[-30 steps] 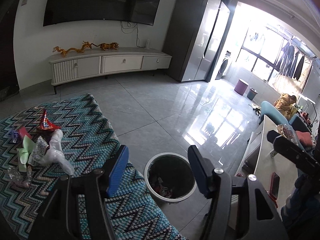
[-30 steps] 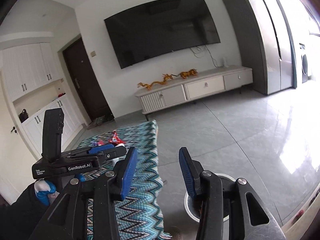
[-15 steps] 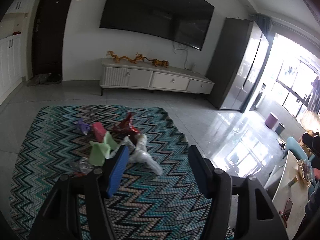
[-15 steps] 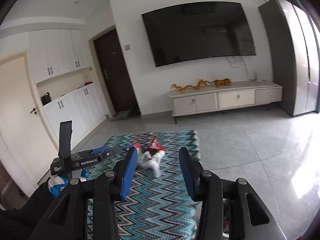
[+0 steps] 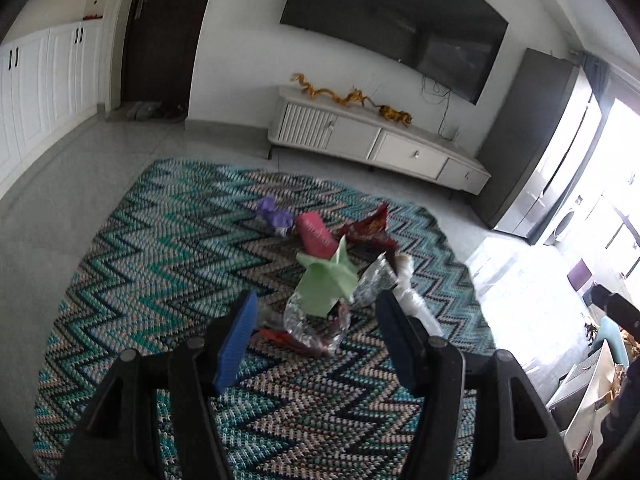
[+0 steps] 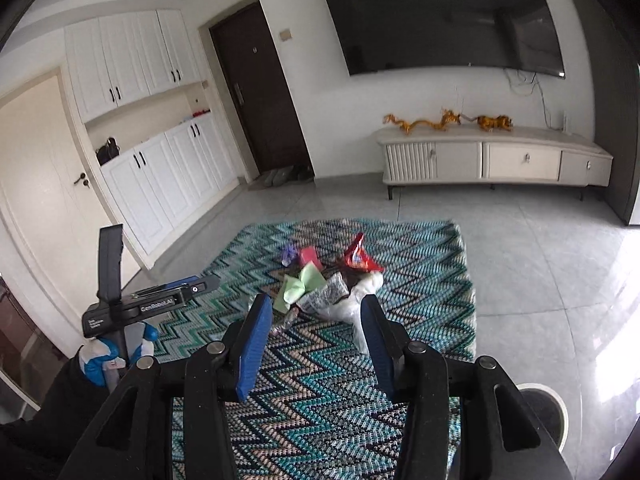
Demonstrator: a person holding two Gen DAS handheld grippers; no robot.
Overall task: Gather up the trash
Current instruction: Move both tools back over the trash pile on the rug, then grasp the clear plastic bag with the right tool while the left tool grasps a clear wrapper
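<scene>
A pile of trash lies on the zigzag rug (image 5: 160, 248): green paper (image 5: 326, 284), a clear crumpled wrapper (image 5: 308, 322), a pink packet (image 5: 316, 234), a red snack bag (image 5: 368, 228), a purple scrap (image 5: 272, 212) and white plastic (image 5: 412, 292). My left gripper (image 5: 316, 316) is open and empty, hovering just in front of the clear wrapper. My right gripper (image 6: 316, 320) is open and empty, farther back from the pile (image 6: 332, 280). The bin (image 6: 548, 412) shows at the lower right of the right wrist view.
A white TV cabinet (image 5: 376, 144) stands against the far wall under a wall TV (image 6: 440, 16). White cupboards (image 6: 152, 168) and a dark door (image 6: 256, 96) are to the left. Grey tile floor (image 6: 540, 260) surrounds the rug. The left gripper's body (image 6: 140, 304) shows at left.
Both grippers have swung left, away from the bin, toward the trash pile. The left gripper has dropped closer to the pile. Both stay open.
</scene>
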